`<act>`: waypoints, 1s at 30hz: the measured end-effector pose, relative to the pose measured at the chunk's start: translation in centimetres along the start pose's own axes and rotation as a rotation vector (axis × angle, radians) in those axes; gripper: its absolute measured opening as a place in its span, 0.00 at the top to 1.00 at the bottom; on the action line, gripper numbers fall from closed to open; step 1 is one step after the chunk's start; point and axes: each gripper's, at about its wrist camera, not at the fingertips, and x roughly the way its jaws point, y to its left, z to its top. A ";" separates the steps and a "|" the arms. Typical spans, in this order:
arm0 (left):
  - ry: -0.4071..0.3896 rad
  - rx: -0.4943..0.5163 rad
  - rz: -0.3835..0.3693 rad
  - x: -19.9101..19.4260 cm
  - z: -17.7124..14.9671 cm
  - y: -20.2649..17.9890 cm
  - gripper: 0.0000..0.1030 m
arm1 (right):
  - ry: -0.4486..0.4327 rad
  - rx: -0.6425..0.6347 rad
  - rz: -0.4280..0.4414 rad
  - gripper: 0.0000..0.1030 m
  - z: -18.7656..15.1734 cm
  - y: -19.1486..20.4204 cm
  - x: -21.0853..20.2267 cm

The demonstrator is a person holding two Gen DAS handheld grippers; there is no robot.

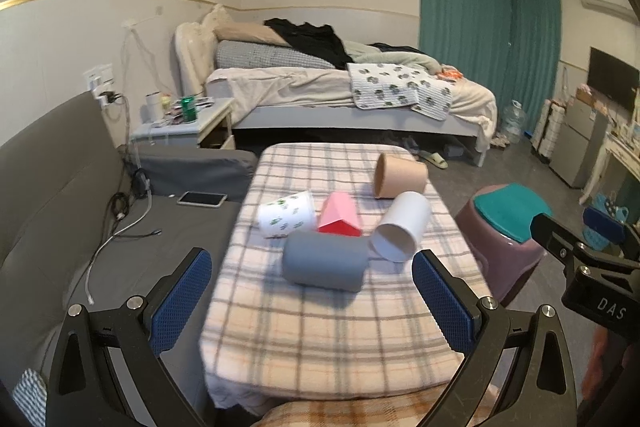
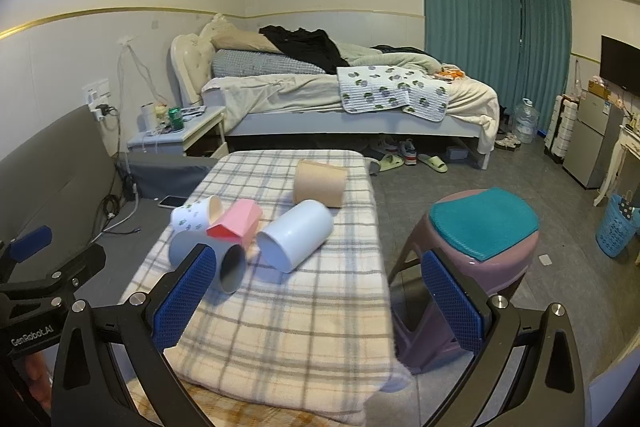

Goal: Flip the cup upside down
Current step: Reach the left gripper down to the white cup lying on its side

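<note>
Sideways on the plaid-covered desk (image 1: 320, 327) lie five cups, all visibly empty where their mouths show: grey cup (image 1: 325, 267), white cup (image 1: 401, 227), tan cup (image 1: 400, 175), cactus-print cup (image 1: 287, 215), pink cup (image 1: 340, 215). Left gripper (image 1: 312, 301) and right gripper (image 2: 316, 301) hover, jaws apart, holding nothing.
</note>
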 end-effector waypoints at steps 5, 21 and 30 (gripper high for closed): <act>0.040 0.027 -0.081 4.1 1.3 -3.3 0.00 | 0.002 0.025 -0.044 0.00 1.1 -3.1 1.0; 0.257 0.202 -0.087 22.1 0.8 -11.7 0.02 | 0.164 0.130 -0.072 0.00 -1.3 -10.3 10.9; 0.339 0.329 -0.053 25.2 -1.3 -13.0 0.20 | 0.229 0.186 -0.048 0.00 -3.2 -11.5 13.8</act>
